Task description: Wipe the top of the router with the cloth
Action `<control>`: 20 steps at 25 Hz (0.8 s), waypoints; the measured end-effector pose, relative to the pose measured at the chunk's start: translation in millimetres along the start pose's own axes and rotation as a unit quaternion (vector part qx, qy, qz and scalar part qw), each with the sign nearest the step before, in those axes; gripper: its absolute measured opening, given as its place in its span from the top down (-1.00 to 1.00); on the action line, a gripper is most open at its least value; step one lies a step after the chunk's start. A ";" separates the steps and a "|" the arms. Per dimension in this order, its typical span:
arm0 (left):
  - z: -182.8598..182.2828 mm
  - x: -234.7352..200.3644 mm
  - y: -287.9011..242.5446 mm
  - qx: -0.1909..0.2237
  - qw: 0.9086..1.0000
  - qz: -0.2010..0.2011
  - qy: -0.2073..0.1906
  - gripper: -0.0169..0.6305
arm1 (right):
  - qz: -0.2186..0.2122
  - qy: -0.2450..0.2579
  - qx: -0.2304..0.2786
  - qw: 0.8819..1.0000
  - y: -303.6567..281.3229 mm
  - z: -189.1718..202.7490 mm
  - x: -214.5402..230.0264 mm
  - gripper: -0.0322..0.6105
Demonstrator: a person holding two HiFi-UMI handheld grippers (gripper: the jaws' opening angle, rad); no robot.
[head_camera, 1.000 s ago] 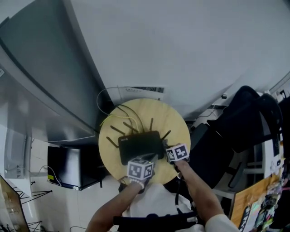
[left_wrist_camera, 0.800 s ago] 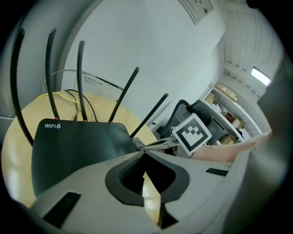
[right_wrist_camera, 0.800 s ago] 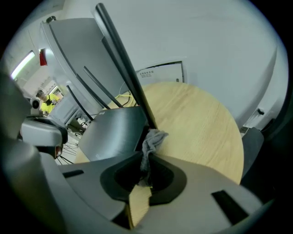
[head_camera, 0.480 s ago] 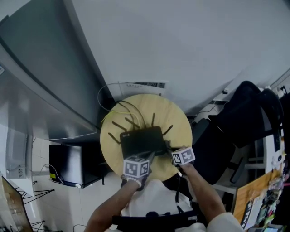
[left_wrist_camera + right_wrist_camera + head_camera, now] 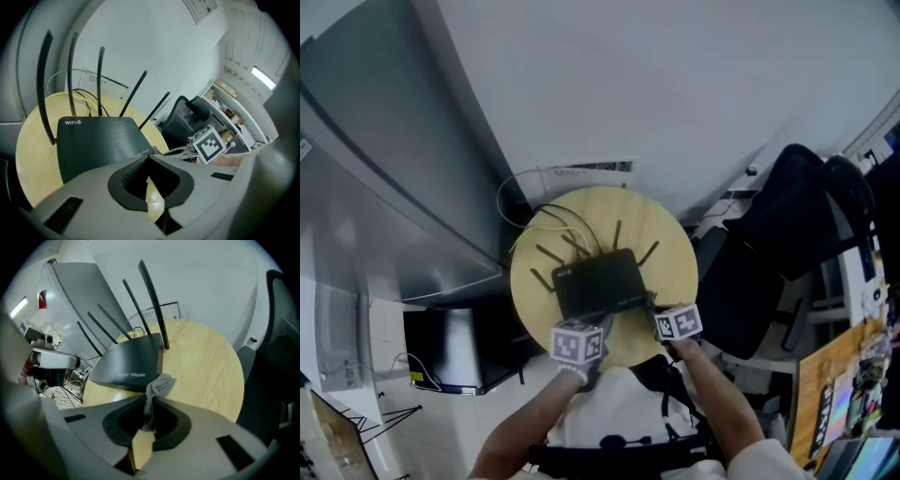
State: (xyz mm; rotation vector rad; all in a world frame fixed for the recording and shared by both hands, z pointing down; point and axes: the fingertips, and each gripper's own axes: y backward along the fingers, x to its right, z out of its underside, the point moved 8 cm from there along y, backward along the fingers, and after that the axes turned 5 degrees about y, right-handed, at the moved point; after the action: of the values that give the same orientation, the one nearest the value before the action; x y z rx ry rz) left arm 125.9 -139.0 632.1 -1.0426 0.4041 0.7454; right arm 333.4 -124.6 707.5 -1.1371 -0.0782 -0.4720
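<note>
A black router (image 5: 600, 284) with several upright antennas lies on the round wooden table (image 5: 670, 253). In the right gripper view the router (image 5: 129, 363) is just ahead of my right gripper (image 5: 151, 399), which is shut on a small grey cloth (image 5: 158, 383). The cloth bunches out beyond the jaw tips, right by the router's near right corner. My right gripper (image 5: 661, 309) is at that corner in the head view. My left gripper (image 5: 592, 326) is at the router's near edge; its jaws (image 5: 147, 158) meet at the tips with nothing between them, the router top (image 5: 101, 140) just beyond.
Yellow and white cables (image 5: 534, 230) trail from the router's back toward the wall. A black chair (image 5: 787, 234) stands close to the table's right side. A grey cabinet front (image 5: 384, 159) runs along the left. The person's arms reach in from below.
Both grippers have drawn back slightly toward the table's near edge relative to the router. The right one has moved off the router's right side to its near right corner.
</note>
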 end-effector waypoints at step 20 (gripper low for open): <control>21.5 -89.3 107.4 0.015 0.999 -0.019 0.020 0.95 | -0.035 0.007 -0.008 0.999 -67.8 -10.5 -150.0 0.77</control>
State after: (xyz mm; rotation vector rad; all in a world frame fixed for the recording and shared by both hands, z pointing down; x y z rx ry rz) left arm -14.2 -120.3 630.7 -1.0350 0.4287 0.6835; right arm 169.5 -108.1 716.4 -1.1491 -0.1036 -0.5438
